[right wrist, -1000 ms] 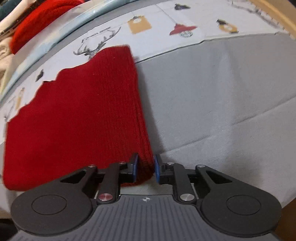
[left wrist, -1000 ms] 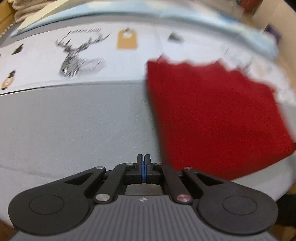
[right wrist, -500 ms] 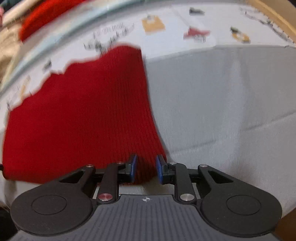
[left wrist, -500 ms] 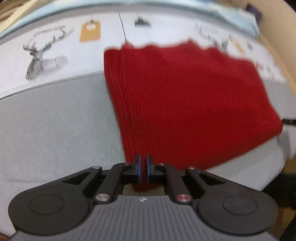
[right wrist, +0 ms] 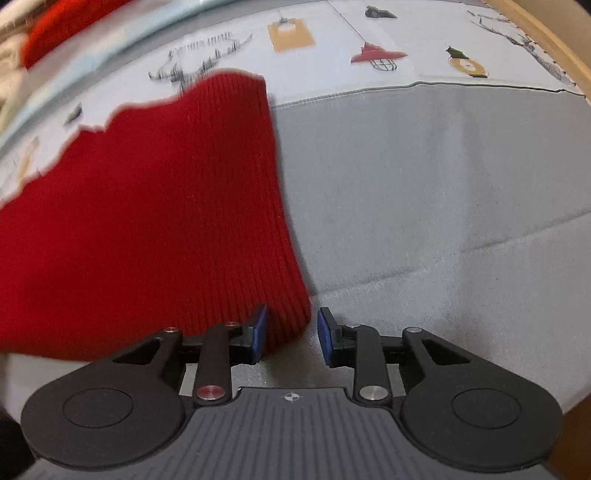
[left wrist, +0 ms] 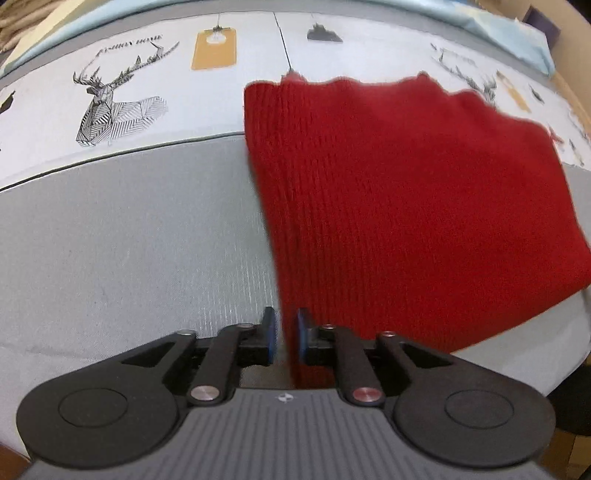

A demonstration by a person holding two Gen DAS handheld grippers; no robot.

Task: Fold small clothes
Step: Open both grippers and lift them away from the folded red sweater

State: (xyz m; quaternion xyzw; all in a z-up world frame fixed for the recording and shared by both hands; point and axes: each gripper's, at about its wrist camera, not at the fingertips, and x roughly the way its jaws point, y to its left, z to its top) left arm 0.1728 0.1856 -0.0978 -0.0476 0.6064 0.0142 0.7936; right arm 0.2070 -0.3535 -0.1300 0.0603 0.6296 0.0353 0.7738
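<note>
A red knitted garment (left wrist: 406, 206) lies folded flat on the grey cloth. In the left wrist view its near left corner sits between my left gripper's (left wrist: 284, 332) blue pads, which stand slightly apart and do not clamp it. In the right wrist view the same garment (right wrist: 155, 229) fills the left half, and its near right corner lies between the wider-spread jaws of my right gripper (right wrist: 290, 332), which is open.
The grey cloth (right wrist: 424, 203) covers the near table. Behind it lies a white printed sheet with a deer drawing (left wrist: 110, 107) and lamp pictures (right wrist: 376, 59). Another red knit (right wrist: 55, 33) lies at the far left. A wooden edge (right wrist: 546, 44) runs at the right.
My left gripper slid right to the garment's near left corner and opened slightly from shut. My right gripper opened wider around the near right corner.
</note>
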